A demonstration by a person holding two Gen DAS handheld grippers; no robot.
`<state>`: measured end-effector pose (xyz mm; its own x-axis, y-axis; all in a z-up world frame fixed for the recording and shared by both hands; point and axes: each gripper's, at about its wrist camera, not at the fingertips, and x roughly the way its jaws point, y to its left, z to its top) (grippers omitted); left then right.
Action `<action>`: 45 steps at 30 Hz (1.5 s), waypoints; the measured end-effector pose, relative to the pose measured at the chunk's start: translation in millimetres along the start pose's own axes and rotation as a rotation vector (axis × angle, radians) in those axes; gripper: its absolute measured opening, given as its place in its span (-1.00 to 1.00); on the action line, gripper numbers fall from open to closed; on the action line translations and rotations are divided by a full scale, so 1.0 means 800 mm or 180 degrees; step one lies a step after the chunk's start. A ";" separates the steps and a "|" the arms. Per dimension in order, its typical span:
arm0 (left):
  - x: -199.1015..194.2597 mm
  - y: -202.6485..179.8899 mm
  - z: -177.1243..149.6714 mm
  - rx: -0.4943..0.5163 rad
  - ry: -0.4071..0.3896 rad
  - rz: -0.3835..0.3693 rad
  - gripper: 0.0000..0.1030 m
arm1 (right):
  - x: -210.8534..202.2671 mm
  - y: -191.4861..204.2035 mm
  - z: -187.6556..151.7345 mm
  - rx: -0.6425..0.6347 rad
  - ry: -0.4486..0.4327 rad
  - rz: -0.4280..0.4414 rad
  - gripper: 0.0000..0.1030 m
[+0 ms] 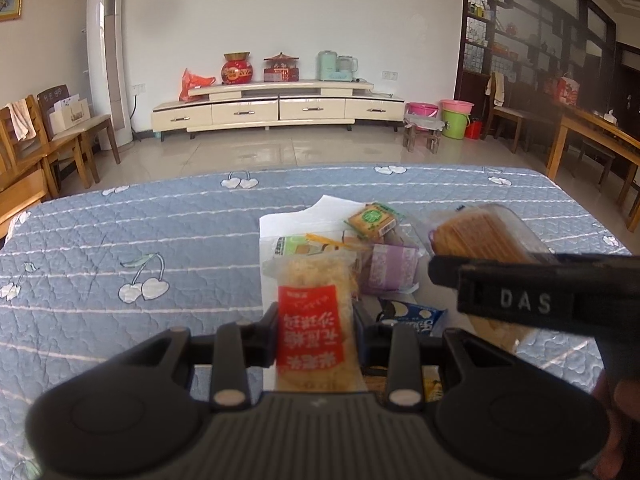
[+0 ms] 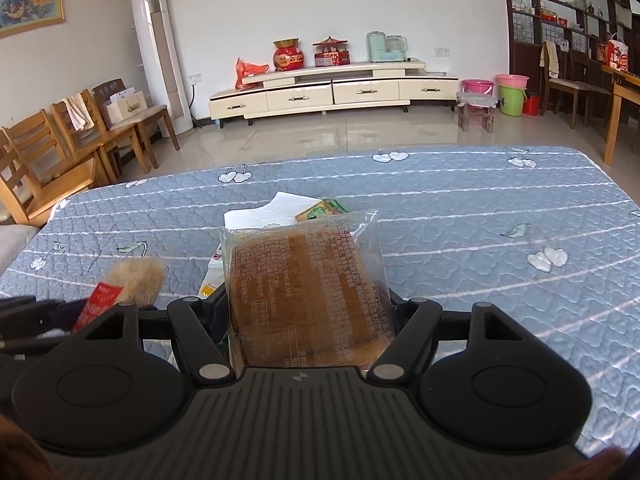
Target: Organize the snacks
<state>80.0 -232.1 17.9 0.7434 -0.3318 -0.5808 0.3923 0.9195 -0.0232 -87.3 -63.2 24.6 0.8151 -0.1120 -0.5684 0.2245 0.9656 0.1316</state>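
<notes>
- A table spread with a blue quilted cover (image 1: 140,232), stitched in white lines and printed with heart-shaped cherries, fills the foreground of a tiled living room.
- Against the far white wall stands a low cream TV cabinet (image 1: 280,108) bearing a red drum-shaped jar (image 1: 237,69), a red gift box and a mint-green kitchen appliance (image 1: 336,65); a white tower air conditioner (image 1: 106,64) rises in the left corner beside a row of wooden chairs (image 1: 60,136).
- At right, a dark lattice shelf unit (image 1: 536,28) lines the wall; pink and green plastic buckets (image 1: 454,118) sit on the floor near a small stool.
- The left gripper (image 1: 316,328) has its jaws pressed in on a pale flossy snack packet (image 1: 314,320) with a red label of white Chinese characters, too blurred to read.
- The right gripper (image 2: 310,304), lettered "DAS" on its side in the left wrist view, pinches a clear-wrapped brown layered cake (image 2: 308,280) between widely set jaws; the wrapper's fine white print is illegible.
- On the cover beyond both grippers lies a white paper sheet (image 1: 280,224) heaped with the remaining snacks: a green-labelled biscuit pack (image 1: 372,220), a purple wrapper (image 1: 390,270) and a blue packet (image 1: 412,316).
- Both held snacks hang just above this pile.
</notes>
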 end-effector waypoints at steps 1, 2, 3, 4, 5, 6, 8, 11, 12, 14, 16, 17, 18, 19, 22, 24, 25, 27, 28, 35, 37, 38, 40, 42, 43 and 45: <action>0.002 0.000 0.000 -0.0006 0.0011 -0.0005 -0.35 | 0.000 0.001 0.000 0.0000 0.0003 0.0018 0.72; 0.004 0.000 0.000 -0.0013 0.0026 -0.0018 -0.35 | 0.001 0.001 0.001 -0.0003 0.0005 0.0033 0.72; 0.006 0.000 0.000 -0.0018 0.0038 -0.0031 -0.35 | 0.002 0.003 0.002 -0.0013 0.0001 0.0047 0.73; 0.008 -0.002 0.001 -0.0013 0.0046 -0.0045 -0.35 | 0.002 0.004 0.002 -0.0020 -0.0015 0.0059 0.75; 0.010 -0.004 0.001 -0.0001 0.0048 -0.0057 -0.35 | 0.000 0.004 0.002 -0.0020 -0.0040 0.0068 1.00; 0.011 -0.005 0.001 0.0007 0.0050 -0.0075 -0.35 | -0.004 0.004 0.002 -0.0014 -0.0085 0.0079 1.00; 0.014 -0.010 0.001 0.0023 0.0055 -0.0119 -0.35 | -0.014 0.003 0.004 -0.0001 -0.0180 0.0062 1.00; 0.018 -0.016 0.001 0.0039 0.0077 -0.0173 -0.35 | -0.038 0.000 0.002 0.0007 -0.0275 0.0012 1.00; 0.020 -0.018 0.002 0.0045 0.0086 -0.0197 -0.35 | -0.047 -0.001 0.001 0.0018 -0.0313 -0.0010 1.00; 0.024 -0.024 0.002 0.0092 0.0093 -0.0254 -0.33 | -0.066 -0.004 -0.001 0.0026 -0.0361 -0.0051 1.00; 0.027 -0.030 0.004 0.0108 0.0125 -0.0299 0.02 | -0.085 -0.005 -0.005 0.0003 -0.0396 -0.0119 1.00; 0.027 -0.031 0.005 0.0106 0.0141 -0.0285 0.25 | -0.095 -0.004 -0.008 -0.0012 -0.0405 -0.0143 1.00; 0.024 -0.032 0.005 0.0099 0.0126 -0.0255 0.61 | -0.104 -0.004 -0.011 -0.0029 -0.0418 -0.0167 1.00; 0.018 -0.032 0.005 0.0098 0.0093 -0.0223 0.66 | -0.113 -0.002 -0.014 -0.0051 -0.0424 -0.0202 1.00; -0.001 -0.033 0.007 0.0137 0.0070 -0.0135 0.82 | -0.142 -0.001 -0.023 -0.0088 -0.0467 -0.0320 1.00; -0.015 -0.033 0.008 0.0169 0.0054 -0.0005 0.92 | -0.160 0.001 -0.024 -0.0080 -0.0498 -0.0365 1.00; -0.024 -0.032 0.008 0.0174 0.0053 0.0055 0.94 | -0.170 0.001 -0.024 -0.0083 -0.0512 -0.0364 1.00; -0.042 -0.027 0.010 0.0146 0.0093 0.0141 0.94 | -0.192 0.003 -0.026 -0.0118 -0.0543 -0.0385 1.00; -0.052 -0.024 0.009 0.0104 0.0109 0.0180 0.95 | -0.203 0.004 -0.029 -0.0151 -0.0551 -0.0398 1.00; -0.117 -0.016 -0.030 0.0035 0.0091 0.0377 0.98 | -0.256 0.007 -0.066 -0.0251 -0.0381 -0.0423 1.00; -0.123 -0.013 -0.043 0.0009 0.0109 0.0413 0.98 | -0.263 0.005 -0.086 -0.0249 -0.0274 -0.0447 1.00; -0.125 -0.012 -0.049 0.0002 0.0124 0.0417 0.98 | -0.264 0.004 -0.096 -0.0241 -0.0221 -0.0453 1.00; -0.127 -0.012 -0.058 -0.0004 0.0173 0.0470 0.98 | -0.262 -0.001 -0.110 -0.0206 -0.0099 -0.0463 1.00; -0.127 -0.013 -0.066 0.0008 0.0219 0.0502 0.98 | -0.260 -0.003 -0.121 -0.0182 -0.0005 -0.0466 1.00; -0.128 -0.014 -0.070 0.0012 0.0237 0.0505 0.98 | -0.256 -0.002 -0.125 -0.0183 0.0053 -0.0456 1.00; -0.131 -0.015 -0.076 -0.0010 0.0256 0.0500 0.98 | -0.254 0.002 -0.133 -0.0211 0.0123 -0.0436 1.00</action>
<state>-35.5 -195.4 29.5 0.7495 -0.1662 -0.6408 0.2729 0.9595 0.0704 -309.2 -14.3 54.1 0.7578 -0.2357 -0.6084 0.2953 0.9554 -0.0023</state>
